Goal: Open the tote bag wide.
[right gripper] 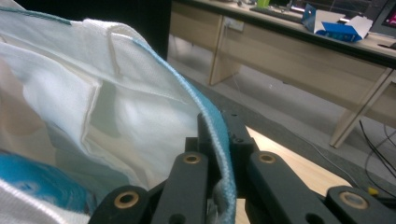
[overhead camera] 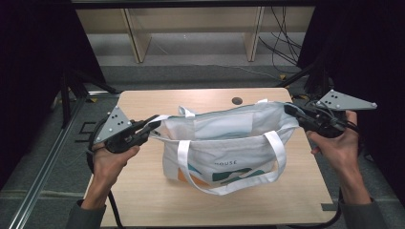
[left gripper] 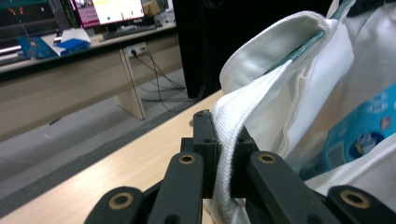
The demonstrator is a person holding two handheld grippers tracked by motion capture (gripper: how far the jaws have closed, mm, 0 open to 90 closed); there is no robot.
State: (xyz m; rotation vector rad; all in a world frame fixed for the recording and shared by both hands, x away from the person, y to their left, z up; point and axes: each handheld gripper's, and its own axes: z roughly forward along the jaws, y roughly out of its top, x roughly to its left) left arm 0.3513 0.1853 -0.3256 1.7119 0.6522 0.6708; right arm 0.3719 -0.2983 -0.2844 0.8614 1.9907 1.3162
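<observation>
With both jaws clamped on its rim hems, white tote bag (overhead camera: 224, 143) stands on wooden table (overhead camera: 143, 191); left gripper (overhead camera: 154, 125), right gripper (overhead camera: 289, 110); soft, light, floppy cloth, best gripped at stitched edges

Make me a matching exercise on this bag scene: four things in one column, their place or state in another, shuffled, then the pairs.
Things:
1. left tongs
2. right tongs
3. front strap
4. round hole

Places or states:
A. hangs loose down the bag's front
B. in the tabletop behind the bag
C. shut on the bag's rim at the high view's right
D. shut on the bag's rim at the high view's left

Pairs: 1-D, 2-C, 3-A, 4-B
</observation>
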